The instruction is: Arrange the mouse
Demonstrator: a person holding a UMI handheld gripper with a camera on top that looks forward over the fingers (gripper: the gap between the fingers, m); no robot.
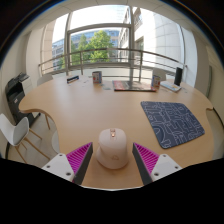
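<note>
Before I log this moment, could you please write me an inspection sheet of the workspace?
Surface: curved wooden table, mostly bare near the fingers.
Job's things: white mouse between the fingers, resting on the table; patterned mouse pad beyond and to the right.
Clutter: small items along the table's far edge, too small to identify.
Grippers: gripper open, pads on either side of the mouse.
Cables: nothing seen.
Surroundings: white chair at left, railing and large windows behind.
</note>
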